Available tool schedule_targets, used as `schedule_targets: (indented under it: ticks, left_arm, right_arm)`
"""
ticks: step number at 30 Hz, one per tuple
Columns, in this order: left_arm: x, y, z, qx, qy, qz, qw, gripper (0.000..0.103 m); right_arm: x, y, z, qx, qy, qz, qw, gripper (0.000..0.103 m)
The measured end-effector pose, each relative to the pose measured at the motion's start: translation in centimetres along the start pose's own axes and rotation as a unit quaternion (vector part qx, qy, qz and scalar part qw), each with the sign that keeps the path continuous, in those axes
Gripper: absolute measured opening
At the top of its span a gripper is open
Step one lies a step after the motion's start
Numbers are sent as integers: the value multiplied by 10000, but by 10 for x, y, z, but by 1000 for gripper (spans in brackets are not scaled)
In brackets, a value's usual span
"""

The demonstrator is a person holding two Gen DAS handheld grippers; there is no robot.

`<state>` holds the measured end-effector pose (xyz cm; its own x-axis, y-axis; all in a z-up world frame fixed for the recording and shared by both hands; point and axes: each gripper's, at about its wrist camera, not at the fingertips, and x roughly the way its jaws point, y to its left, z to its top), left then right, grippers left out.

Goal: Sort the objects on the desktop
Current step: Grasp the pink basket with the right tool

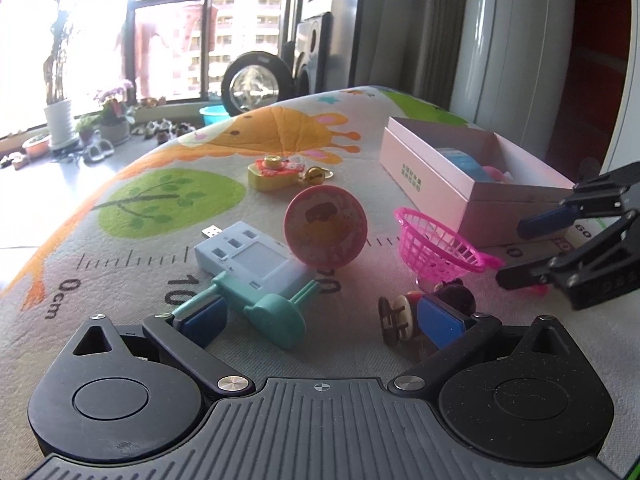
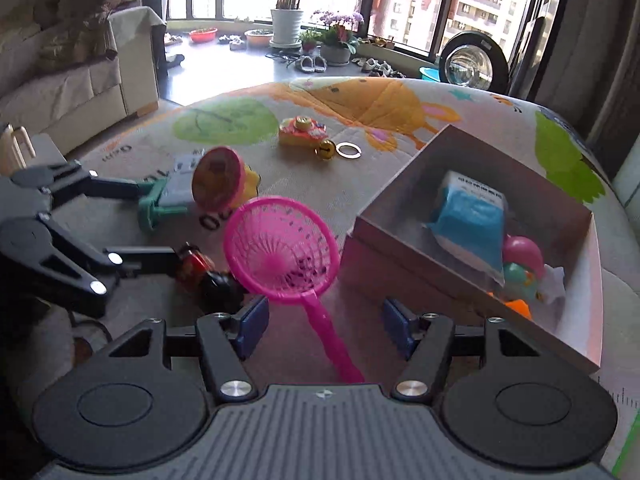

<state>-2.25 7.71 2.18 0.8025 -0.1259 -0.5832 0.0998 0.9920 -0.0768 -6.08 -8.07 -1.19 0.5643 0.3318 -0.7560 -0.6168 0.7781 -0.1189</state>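
Sunlit windows back a cartoon-printed tabletop point(image 2: 360, 96) strewn with toys, while sorted ones already fill the pink box point(image 2: 472, 276) at right. Right claw point(image 2: 326, 330) spread around the pink net point(image 2: 280, 248) handle, not pinching; left claw point(image 1: 320, 320) spread near the small figure point(image 1: 424, 312), likely awaiting its turn.

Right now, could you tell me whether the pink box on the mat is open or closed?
Open. The pink box has no lid on, and a blue packet and small toys lie visible inside.

Both wrist cameras look down close over the cartoon play mat point(image 1: 168, 200) toward the windows; both views share the pink toy net point(image 2: 280, 248) and pink box point(image 1: 432, 168).
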Motion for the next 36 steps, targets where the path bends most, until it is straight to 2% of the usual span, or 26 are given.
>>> schedule_targets:
  ticks: [1, 2, 4, 5, 7, 11, 14, 17, 18, 19, 20, 21, 22, 23, 24, 25, 26, 28, 31, 36]
  left_arm:
    - [-3, -2, 1, 28, 19, -17, 10000, 103]
    - [-6, -3, 1, 61, 34, -27, 10000, 103]
    - [-12, -7, 2, 133, 53, -9, 9999, 103]
    - [-14, -8, 2, 161, 66, 4, 9998, 103]
    - [-16, -13, 2, 219, 121, -18, 9997, 103]
    - [-13, -33, 1, 433, 229, -249, 9985, 103]
    - [-2, -53, 1, 632, 288, -331, 9970, 103]
    - [13, -68, 3, 760, 347, -222, 9963, 103]
    - [18, -71, 4, 790, 377, -162, 9960, 103]
    - [23, -74, 5, 819, 396, -111, 9958, 103]
    - [26, -76, 6, 839, 418, -80, 9956, 103]
    - [29, -77, 6, 843, 456, -47, 9954, 103]
    - [31, -78, 6, 835, 483, -16, 9953, 103]
    - [32, -78, 7, 834, 499, 14, 9953, 102]
    - [31, -78, 6, 841, 514, 30, 9951, 94]
    - [31, -78, 6, 835, 555, 37, 9950, 79]
    - [32, -76, 6, 798, 607, 47, 9949, 72]
    - [31, -72, 5, 707, 659, 14, 9953, 72]
    - [25, -70, 3, 718, 657, 0, 9953, 72]
    - [11, -67, -3, 908, 659, -233, 9934, 72]
  right_arm:
    - [4, -1, -7, 82, 50, 99, 9999, 56]
    - [7, -3, -10, 226, 131, 244, 9994, 42]
    - [1, -1, -20, 471, 69, 475, 9977, 27]
    - [-4, 1, -24, 526, 43, 600, 9968, 13]
    - [-17, 3, -34, 655, -67, 638, 9958, 12]
    - [-42, -4, -62, 1096, -139, 338, 9933, 12]
    - [-58, -8, -83, 1339, -143, -55, 9909, 13]
    - [-70, -8, -100, 1465, -168, 122, 9890, 14]
    - [-73, -7, -103, 1480, -210, 179, 9886, 15]
    - [-76, -7, -104, 1469, -284, 150, 9886, 24]
    - [-79, -7, -103, 1457, -362, 99, 9886, 40]
    - [-81, -8, -101, 1452, -470, 14, 9883, 52]
    - [-83, -9, -99, 1447, -584, -100, 9877, 74]
    - [-83, -9, -97, 1403, -672, -198, 9876, 85]
    - [-83, -8, -93, 1306, -731, -266, 9884, 88]
    - [-80, -7, -88, 1157, -760, -300, 9899, 91]
    - [-77, -6, -84, 1044, -773, -324, 9910, 95]
    - [-65, -3, -74, 835, -755, -350, 9930, 99]
    - [-48, 0, -64, 629, -656, -297, 9954, 99]
    - [-30, -2, -54, 627, -581, -188, 9962, 99]
